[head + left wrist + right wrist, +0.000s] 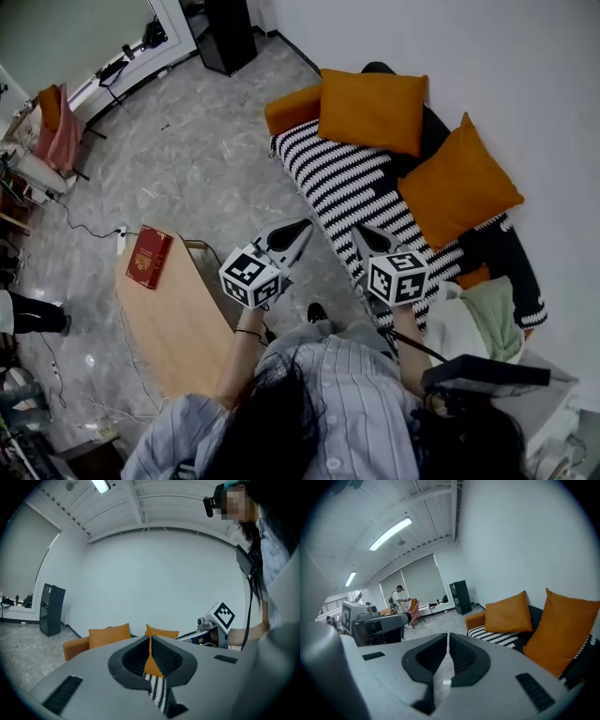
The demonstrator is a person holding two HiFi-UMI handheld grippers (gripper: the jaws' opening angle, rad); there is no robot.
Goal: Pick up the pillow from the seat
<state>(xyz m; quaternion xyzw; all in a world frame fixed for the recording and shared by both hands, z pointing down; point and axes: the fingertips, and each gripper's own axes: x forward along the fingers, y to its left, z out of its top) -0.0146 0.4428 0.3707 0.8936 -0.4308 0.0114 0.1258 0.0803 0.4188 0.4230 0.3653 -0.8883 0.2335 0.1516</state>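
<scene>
Barely started tbh: left gripper point(302, 228) and right gripper point(364, 232) are both hovering clenched and empty, and the orange pillow point(457, 183) is sitting untouched on the sofa point(347, 183) ahead of them, so I'm guessing the whole grab is left.

A black-and-white striped sofa seat point(347, 183) is carrying a square orange fabric pillow point(372, 110) at its far end and a second orange pillow point(457, 184) along its back edge. A red book point(148, 257) is lying at the far corner of a light wooden tabletop point(178, 328).

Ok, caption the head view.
Shut left gripper and shut right gripper near a black-and-white striped sofa bearing two orange fabric pillows.
</scene>
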